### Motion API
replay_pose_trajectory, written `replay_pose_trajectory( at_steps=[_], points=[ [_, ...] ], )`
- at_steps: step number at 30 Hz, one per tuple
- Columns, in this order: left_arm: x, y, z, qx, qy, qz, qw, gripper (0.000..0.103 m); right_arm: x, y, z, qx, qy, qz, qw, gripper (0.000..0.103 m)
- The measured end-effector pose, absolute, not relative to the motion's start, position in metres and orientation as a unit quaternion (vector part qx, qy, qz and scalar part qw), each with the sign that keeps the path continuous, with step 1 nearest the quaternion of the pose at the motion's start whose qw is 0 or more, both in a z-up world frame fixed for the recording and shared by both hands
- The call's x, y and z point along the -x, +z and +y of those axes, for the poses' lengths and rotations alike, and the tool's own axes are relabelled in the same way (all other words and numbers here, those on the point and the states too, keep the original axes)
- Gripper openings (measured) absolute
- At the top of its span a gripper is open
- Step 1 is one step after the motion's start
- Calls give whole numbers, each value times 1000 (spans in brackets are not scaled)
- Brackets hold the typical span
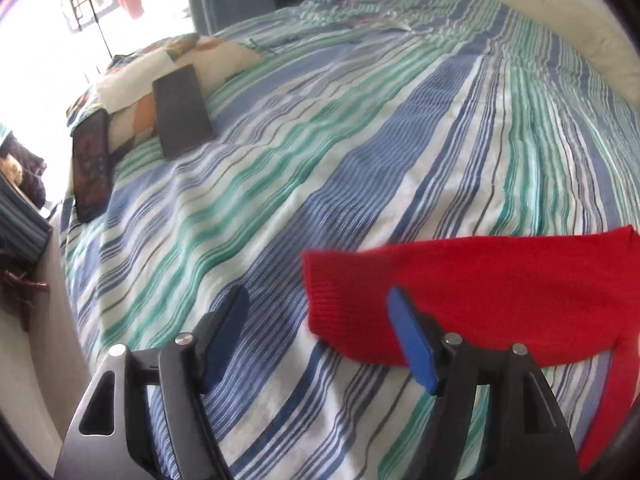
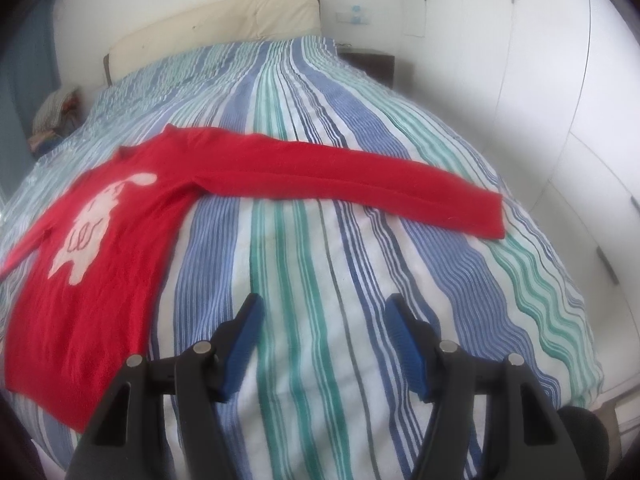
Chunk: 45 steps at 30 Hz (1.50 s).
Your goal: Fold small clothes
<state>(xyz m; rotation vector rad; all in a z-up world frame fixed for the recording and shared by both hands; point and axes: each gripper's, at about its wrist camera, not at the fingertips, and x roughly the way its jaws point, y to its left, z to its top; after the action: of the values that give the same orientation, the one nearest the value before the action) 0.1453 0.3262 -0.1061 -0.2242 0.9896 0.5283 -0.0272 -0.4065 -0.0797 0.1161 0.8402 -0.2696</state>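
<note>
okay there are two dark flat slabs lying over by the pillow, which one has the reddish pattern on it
The slab nearer the bed's edge, left in the left wrist view: its face shows a reddish pattern. The other slab is plain dark grey.

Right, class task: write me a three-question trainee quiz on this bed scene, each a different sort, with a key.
1. True or false: the right gripper grips the red sweater.
2. The sweater's front picture is: A white, B black, C green.
3. Fill in: the sweater lies on a striped ____.

Key: 1 false, its jaws stand open over bare cover; the left gripper is open too. 2 A. 3 bedcover.
</note>
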Motion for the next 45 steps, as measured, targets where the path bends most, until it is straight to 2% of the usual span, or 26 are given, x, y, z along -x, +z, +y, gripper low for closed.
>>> replay_pose_trajectory(
  at_steps=[3, 8, 12, 16, 19, 22, 25, 28, 30, 36, 40, 41, 42, 43, 44, 45],
  points=[
    [-124, -87, 303, 114, 211, 461, 855, 75, 26, -80, -407, -59, -130, 406, 902, 67],
    [-103, -75, 242, 117, 119, 457, 874, 83, 20, -86, -403, -60, -111, 416, 900, 67],
    [-100, -90, 186, 127, 58, 472, 871, 86, 15, -91, -402, -58, -107, 427, 896, 68],
    [-105, -113, 157, 131, 49, 474, 869, 86, 8, -119, -410, -71, -110, 490, 862, 68],
    [-103, -127, 147, 100, 56, 471, 874, 86, 14, -110, -417, -94, -108, 465, 874, 68],
    [-103, -133, 140, 57, 67, 478, 874, 86, 20, -101, -437, -159, -96, 440, 878, 68],
    [-103, -133, 144, 62, 72, 472, 877, 86, 18, -106, -486, -296, -89, 412, 857, 68],
    [-105, -136, 150, 70, 86, 473, 874, 86, 18, -118, -550, -449, -116, 347, 815, 68],
    [-107, -140, 152, 72, 94, 476, 872, 86, 18, -131, -583, -517, -132, 317, 784, 64],
    [-110, -151, 149, 53, 110, 485, 866, 91, 10, -147, -630, -586, -154, 264, 750, 60],
    [-109, -154, 147, 42, 114, 486, 865, 94, -3, -148, -636, -580, -158, 266, 753, 59],
    [-110, -155, 148, 42, 115, 486, 865, 94, -7, -146, -637, -573, -162, 271, 757, 56],
    [-110, -155, 148, 43, 116, 487, 865, 95, -11, -146, -637, -562, -165, 282, 760, 47],
    [-110, -155, 148, 44, 116, 488, 864, 95, -15, -146, -637, -549, -168, 298, 762, 21],
    [-110, -155, 148, 44, 117, 488, 864, 95, -20, -146, -637, -534, -171, 319, 764, 8],
    [-110, -155, 148, 44, 117, 488, 864, 95, -24, -146, -637, -520, -176, 333, 766, 8]
  ],
)
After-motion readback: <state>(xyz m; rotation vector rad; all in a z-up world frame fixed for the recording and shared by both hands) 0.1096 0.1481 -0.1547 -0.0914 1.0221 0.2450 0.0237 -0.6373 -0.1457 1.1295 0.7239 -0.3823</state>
